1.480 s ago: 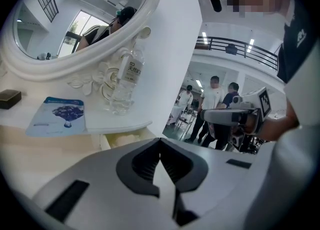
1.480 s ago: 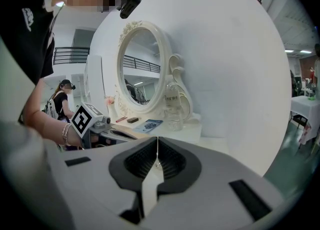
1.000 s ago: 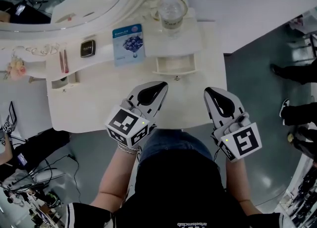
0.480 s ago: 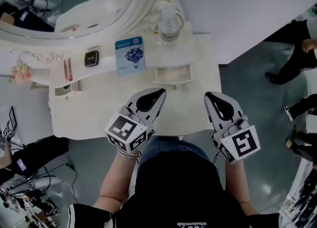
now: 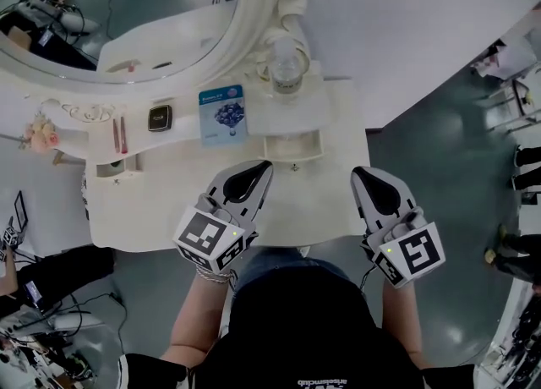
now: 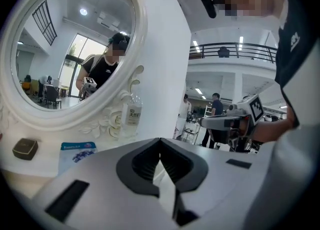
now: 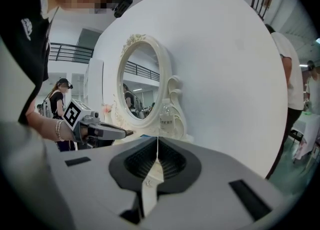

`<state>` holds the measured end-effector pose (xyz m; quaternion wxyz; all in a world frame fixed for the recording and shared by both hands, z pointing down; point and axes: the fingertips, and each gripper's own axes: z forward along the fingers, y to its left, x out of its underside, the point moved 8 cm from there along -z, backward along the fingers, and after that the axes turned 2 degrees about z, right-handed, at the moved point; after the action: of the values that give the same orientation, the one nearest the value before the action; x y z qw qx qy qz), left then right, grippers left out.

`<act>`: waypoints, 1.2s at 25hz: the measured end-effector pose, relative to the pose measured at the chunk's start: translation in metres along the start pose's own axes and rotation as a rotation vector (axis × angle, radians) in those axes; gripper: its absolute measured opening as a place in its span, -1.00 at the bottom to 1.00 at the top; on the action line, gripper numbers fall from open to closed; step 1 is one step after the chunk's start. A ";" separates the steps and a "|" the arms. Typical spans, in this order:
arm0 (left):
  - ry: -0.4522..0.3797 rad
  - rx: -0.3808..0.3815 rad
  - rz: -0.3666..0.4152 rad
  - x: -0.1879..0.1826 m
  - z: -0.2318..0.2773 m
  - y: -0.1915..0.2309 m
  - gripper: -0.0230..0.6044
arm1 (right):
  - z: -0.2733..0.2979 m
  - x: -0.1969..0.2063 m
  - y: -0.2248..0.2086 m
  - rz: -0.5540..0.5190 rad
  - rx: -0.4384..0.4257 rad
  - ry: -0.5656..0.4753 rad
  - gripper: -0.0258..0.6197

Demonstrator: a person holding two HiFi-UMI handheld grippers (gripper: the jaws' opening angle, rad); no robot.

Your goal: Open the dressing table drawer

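Note:
The white dressing table (image 5: 169, 210) lies below me in the head view. Its right-hand small drawer (image 5: 293, 147) stands pulled out a little, with its knob (image 5: 293, 167) facing me. My left gripper (image 5: 266, 165) hovers just left of that knob, jaws shut and empty. My right gripper (image 5: 357, 172) hangs over the table's right front corner, also shut and empty. In the left gripper view the jaws meet at the left gripper (image 6: 160, 139) tip. In the right gripper view the right gripper (image 7: 158, 139) shows the same closed line.
A water bottle (image 5: 286, 66) stands behind the drawer, beside the oval mirror (image 5: 152, 15). A blue sachet (image 5: 221, 113), a dark compact (image 5: 159, 117) and pink tubes (image 5: 119, 135) lie on the top. A second small drawer (image 5: 110, 167) sits at the left. People stand at the right.
Both grippers have risen a little and stay shut. The table now sits lower in the head view, with more of the mirror showing.

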<state>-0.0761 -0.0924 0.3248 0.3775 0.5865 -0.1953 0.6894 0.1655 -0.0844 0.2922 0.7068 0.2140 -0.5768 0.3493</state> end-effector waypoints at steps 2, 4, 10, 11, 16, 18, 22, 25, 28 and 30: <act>-0.011 -0.005 0.014 -0.005 0.000 0.001 -0.87 | -0.001 -0.004 -0.003 -0.003 0.007 -0.008 -0.86; -0.021 -0.004 0.018 -0.009 0.000 0.003 -0.87 | -0.001 -0.007 -0.005 -0.012 0.013 -0.011 -0.86; -0.064 -0.023 0.033 -0.026 -0.005 0.008 -0.87 | -0.005 -0.016 -0.011 -0.033 0.033 -0.021 -0.86; -0.071 -0.027 0.034 -0.028 -0.006 0.009 -0.87 | -0.005 -0.018 -0.011 -0.035 0.037 -0.022 -0.86; -0.091 -0.042 0.052 -0.039 -0.012 0.015 -0.87 | -0.008 -0.025 -0.014 -0.051 0.047 -0.035 -0.86; -0.093 -0.043 0.057 -0.041 -0.013 0.017 -0.87 | -0.009 -0.028 -0.015 -0.058 0.052 -0.039 -0.86; -0.094 -0.037 0.070 -0.046 -0.016 0.021 -0.87 | -0.007 -0.034 -0.016 -0.074 0.059 -0.053 -0.86; -0.099 -0.039 0.080 -0.050 -0.019 0.023 -0.87 | -0.006 -0.039 -0.015 -0.094 0.061 -0.064 -0.86; -0.106 -0.044 0.086 -0.054 -0.020 0.027 -0.87 | -0.004 -0.044 -0.016 -0.110 0.066 -0.071 -0.86; -0.109 -0.047 0.088 -0.055 -0.021 0.029 -0.87 | -0.003 -0.046 -0.015 -0.117 0.065 -0.078 -0.86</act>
<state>-0.1101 -0.1120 0.2719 0.3492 0.6051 -0.2576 0.6675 0.1741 -0.1039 0.2482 0.6955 0.2839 -0.5788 0.3174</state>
